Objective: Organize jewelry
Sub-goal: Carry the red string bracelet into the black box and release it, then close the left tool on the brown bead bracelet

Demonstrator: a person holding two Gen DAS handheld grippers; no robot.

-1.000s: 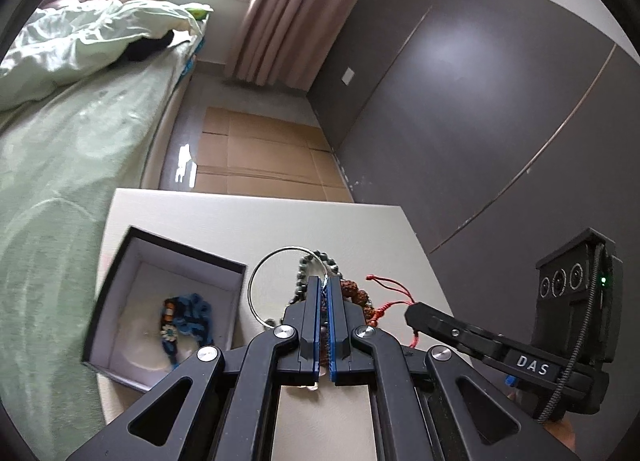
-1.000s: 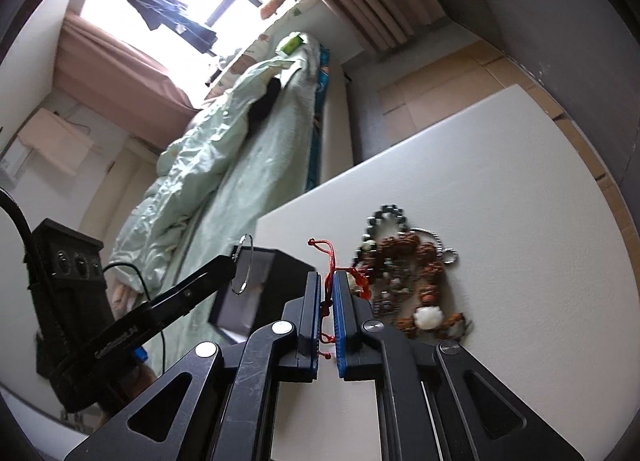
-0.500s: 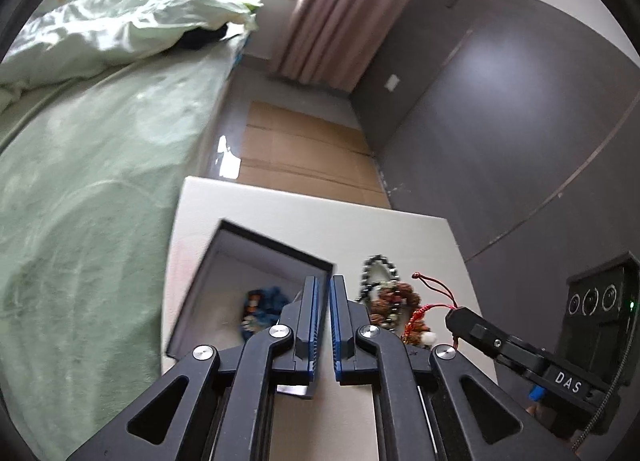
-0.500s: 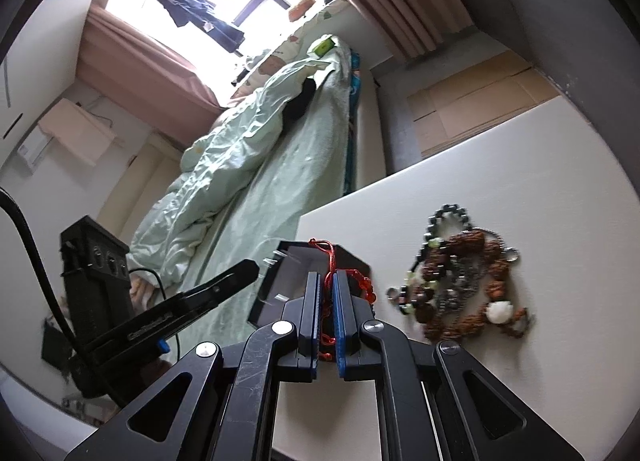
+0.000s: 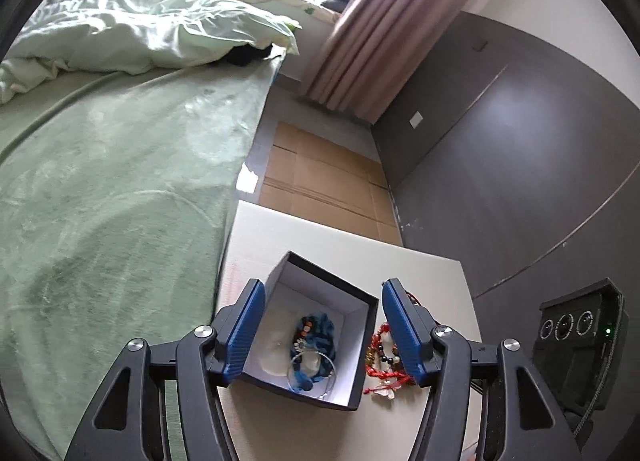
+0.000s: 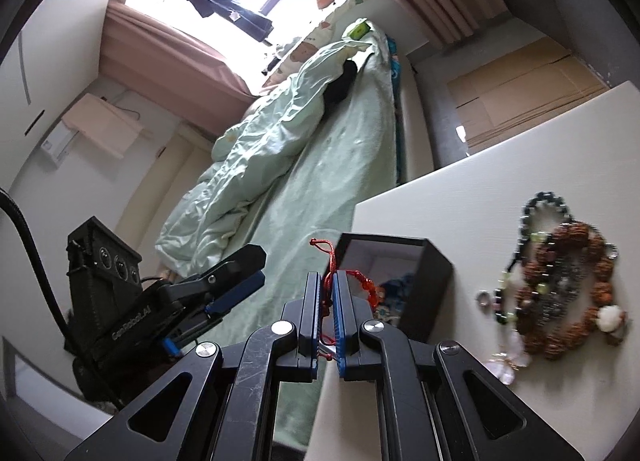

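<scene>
A black box (image 5: 362, 301) with a white lining stands on the white table (image 5: 304, 237). A blue bracelet (image 5: 316, 331) and a thin silver bangle (image 5: 310, 369) lie inside it. My left gripper (image 5: 324, 331) is open and empty above the box. My right gripper (image 6: 327, 303) is shut on a red cord bracelet (image 6: 366, 283), held beside the box (image 6: 428, 273). A pile of bead bracelets (image 6: 560, 289) lies on the table to the right; part of the pile (image 5: 384, 365) shows in the left wrist view.
A bed with green bedding (image 5: 120, 165) runs along the table's left edge. Cardboard sheets (image 5: 320, 181) cover the floor beyond the table. A dark wall (image 5: 520, 141) stands to the right. The left gripper's body (image 6: 160, 301) is left of the box.
My left gripper moved over the box and opened, and the silver bangle now lies in the box. My right gripper carried the red cord bracelet left, to beside the box.
</scene>
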